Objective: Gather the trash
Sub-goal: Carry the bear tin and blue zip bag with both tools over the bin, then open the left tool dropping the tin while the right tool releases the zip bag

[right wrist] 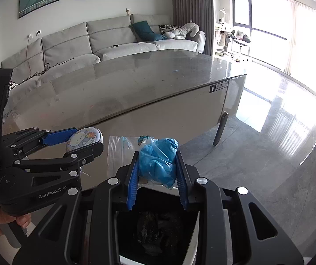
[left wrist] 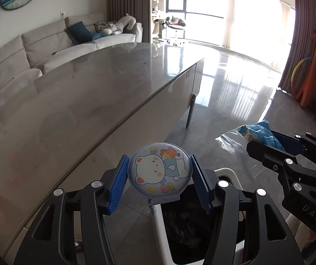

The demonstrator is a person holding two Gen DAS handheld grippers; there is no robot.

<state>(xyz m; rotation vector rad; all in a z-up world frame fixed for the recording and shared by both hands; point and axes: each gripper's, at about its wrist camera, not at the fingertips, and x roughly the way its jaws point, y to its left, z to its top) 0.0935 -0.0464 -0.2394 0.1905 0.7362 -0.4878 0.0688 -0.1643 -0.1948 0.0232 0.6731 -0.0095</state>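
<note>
My left gripper (left wrist: 159,176) is shut on a round flat case printed with a cartoon bear (left wrist: 160,172) and holds it above a white trash bin with a black liner (left wrist: 158,225). It also shows in the right wrist view (right wrist: 84,141). My right gripper (right wrist: 157,172) is shut on a clear zip bag with crumpled blue gloves inside (right wrist: 158,156) and holds it over the same bin (right wrist: 158,227), whose dark inside shows below the fingers. The bag also shows at the right in the left wrist view (left wrist: 257,134).
A long grey glossy table (left wrist: 80,101) runs left of and behind the bin, with its leg (left wrist: 190,110) near the floor ahead. A grey sofa (right wrist: 105,42) stands behind it. Shiny tiled floor (right wrist: 268,143) lies to the right.
</note>
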